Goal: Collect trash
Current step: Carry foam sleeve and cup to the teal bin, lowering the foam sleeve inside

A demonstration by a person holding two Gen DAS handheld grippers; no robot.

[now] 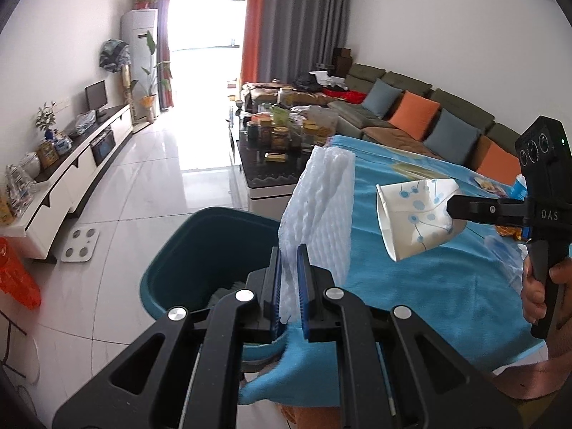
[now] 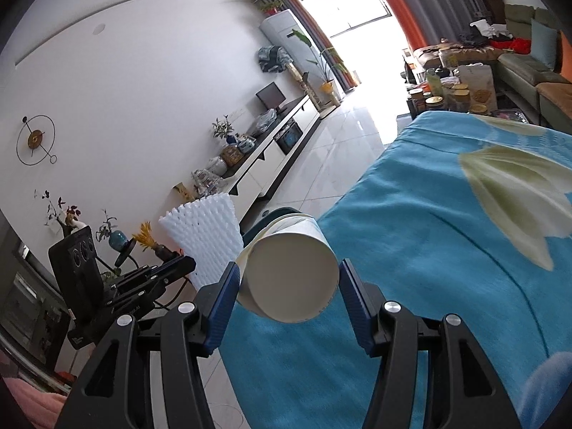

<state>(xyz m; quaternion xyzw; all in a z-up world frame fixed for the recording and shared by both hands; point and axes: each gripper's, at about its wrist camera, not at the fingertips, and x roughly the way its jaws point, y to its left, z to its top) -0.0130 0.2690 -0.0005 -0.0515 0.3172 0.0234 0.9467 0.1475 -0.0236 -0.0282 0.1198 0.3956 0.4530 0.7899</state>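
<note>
Bright daylight from the far window washes over a tiled living-room floor (image 1: pixel 150 164), with a low TV cabinet (image 1: pixel 82 164) along one wall and a sofa (image 1: pixel 411 114) with orange and blue cushions along the other. Nearest the cameras is a bench draped in a turquoise flowered cloth (image 2: pixel 429 232).

Left tool (image 1: pixel 290 286): its blue-padded fingers are pressed nearly together, pinching the lower edge of a white foam net sleeve (image 1: pixel 321 207), which stands upright ahead of the tips. Just beyond and below that tool, off the cloth's edge, sits a teal trash bin (image 1: pixel 200 250) on the floor, something grey showing inside it.

Right tool (image 2: pixel 287 286): its fingers are held partway apart and clamp a white paper cup (image 2: pixel 293 279) with blue dot print between the pads, the cup's base facing back toward the camera and its mouth pointing ahead. The cup hangs above the cloth, to the right of the foam sleeve. A hand (image 1: pixel 543 286) grips the right tool's handle.
</note>
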